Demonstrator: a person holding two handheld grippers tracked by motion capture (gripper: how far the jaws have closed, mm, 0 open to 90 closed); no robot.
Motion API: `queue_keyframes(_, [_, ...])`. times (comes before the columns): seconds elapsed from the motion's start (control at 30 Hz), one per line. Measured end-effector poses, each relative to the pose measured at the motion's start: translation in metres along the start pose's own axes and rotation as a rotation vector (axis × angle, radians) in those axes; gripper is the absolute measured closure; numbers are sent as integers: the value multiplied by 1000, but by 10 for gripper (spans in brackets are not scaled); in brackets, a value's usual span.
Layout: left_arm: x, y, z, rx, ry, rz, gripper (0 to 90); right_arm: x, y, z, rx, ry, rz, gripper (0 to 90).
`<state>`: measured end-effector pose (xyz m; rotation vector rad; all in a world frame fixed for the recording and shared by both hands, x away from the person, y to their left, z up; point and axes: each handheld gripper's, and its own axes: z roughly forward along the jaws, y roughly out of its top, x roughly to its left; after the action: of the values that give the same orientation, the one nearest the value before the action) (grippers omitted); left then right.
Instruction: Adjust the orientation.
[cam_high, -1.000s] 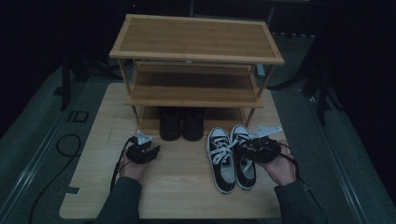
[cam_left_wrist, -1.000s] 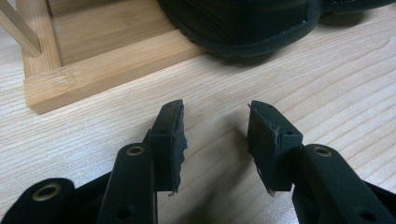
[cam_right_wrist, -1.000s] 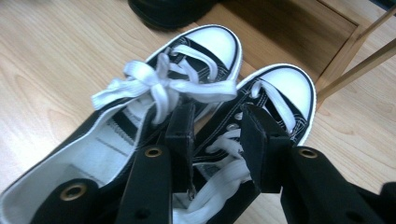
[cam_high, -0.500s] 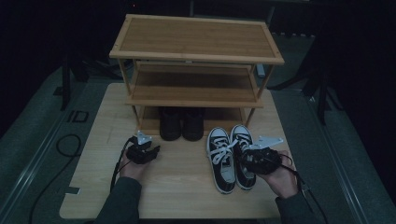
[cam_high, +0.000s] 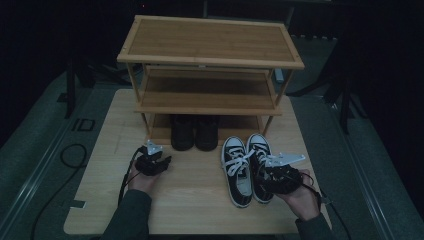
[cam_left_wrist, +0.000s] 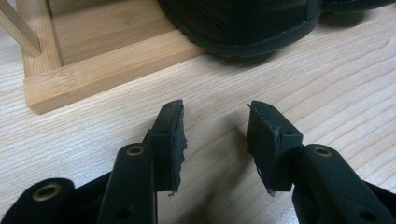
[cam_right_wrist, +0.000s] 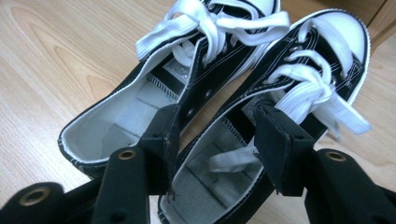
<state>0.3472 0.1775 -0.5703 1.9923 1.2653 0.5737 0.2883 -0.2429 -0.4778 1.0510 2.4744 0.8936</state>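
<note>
Two black canvas sneakers (cam_right_wrist: 224, 116) lie on the tabletop (cam_high: 200, 200) right under the right hand-held gripper (cam_right_wrist: 217, 140), whose just-widening, empty jaws straddle their adjoining collars: light, floppy, best pinched there together.

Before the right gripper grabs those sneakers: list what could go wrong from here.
1. The right gripper is open over both sneakers' inner walls; it may pinch only one.
2. A loose lace lies inside the near sneaker and could snag a jaw.
3. The black shoes crowd the rack's bottom shelf.
</note>
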Motion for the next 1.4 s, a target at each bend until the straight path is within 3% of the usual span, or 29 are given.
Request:
queue_keyframes(0.4, [0,0,0,1,2,-1,564,5,-6,8,22,-12,12,384])
queue_keyframes(0.6, [0,0,0,2,3,0,564,5,-6,15,23,-13,43,343])
queue_keyframes(0.8, [0,0,0,2,3,0,564,4,3,24,30,-2,76,313])
queue_keyframes(0.97, [0,0,0,1,3,-1,564,8,13,35,62,-26,105,276])
queue_keyframes(1.1, [0,0,0,1,3,-1,564,10,19,43,87,-45,108,283])
queue_keyframes(1.4, [0,0,0,2,3,0,564,10,21,52,109,-99,115,412])
